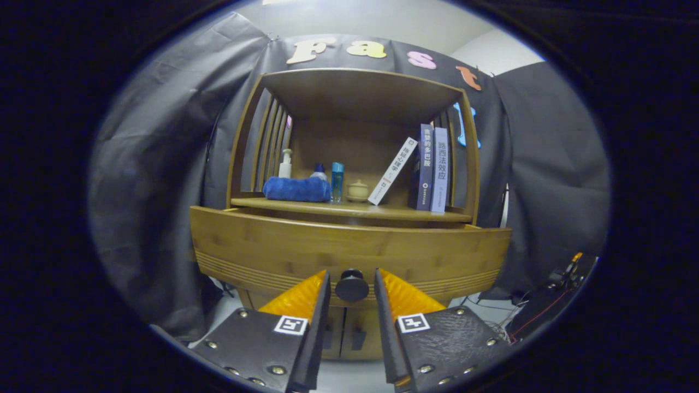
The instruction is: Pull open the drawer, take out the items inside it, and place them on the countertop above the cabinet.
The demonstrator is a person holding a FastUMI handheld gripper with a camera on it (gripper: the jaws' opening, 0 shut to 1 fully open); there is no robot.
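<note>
Drawer [349,248] knob [351,285] between gripper [352,284] fingers, gaps either side

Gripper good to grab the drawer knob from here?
Likely yes: the gripper is open with the drawer knob already between its fingers, a gap on each side, nothing in between. Closing should catch it.

We see a cabinet [349,248] of smooth, satin-finished wood with fine grooves across its drawer front [273,256], and a glossy dark knob [351,285]. On the bench [306,206] lie a fluffy blue cloth [296,189], plastic bottles [337,182] and matt paper-covered books [431,169].
</note>
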